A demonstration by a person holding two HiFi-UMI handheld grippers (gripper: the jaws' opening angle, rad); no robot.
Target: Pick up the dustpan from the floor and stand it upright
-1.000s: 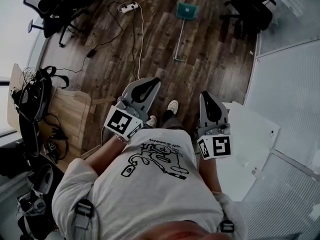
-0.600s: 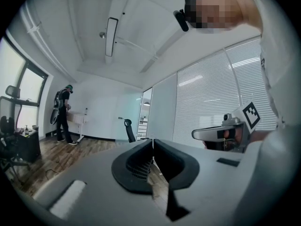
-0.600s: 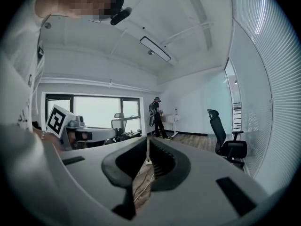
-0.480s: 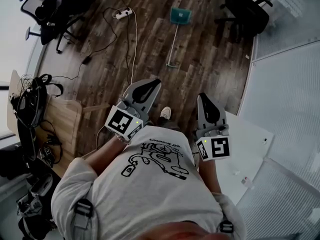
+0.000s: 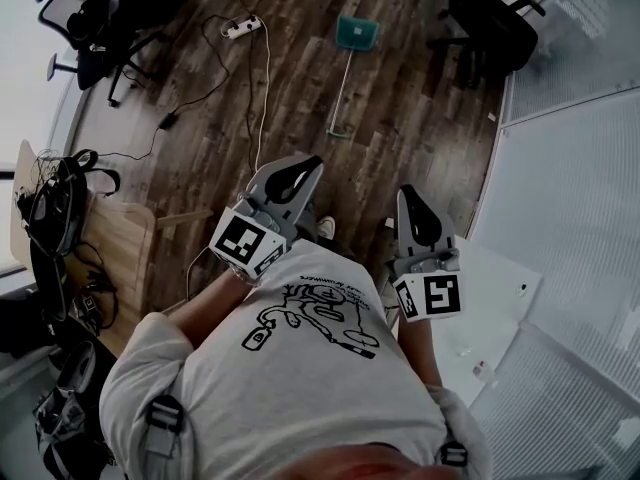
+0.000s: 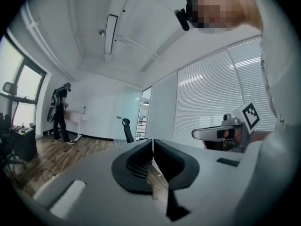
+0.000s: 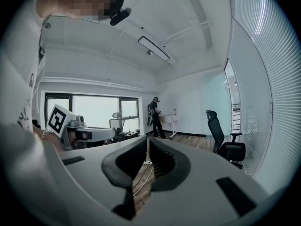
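Currently the left hand-held gripper (image 5: pixel 303 163) and right hand-held gripper (image 5: pixel 410 193) both have their jaws pressed together with nothing between them; well ahead of both, the dustpan (image 5: pixel 357 31) lies flat on the wooden floor (image 5: pixel 420 118), its long handle (image 5: pixel 343 83) pointing back toward them and touching neither
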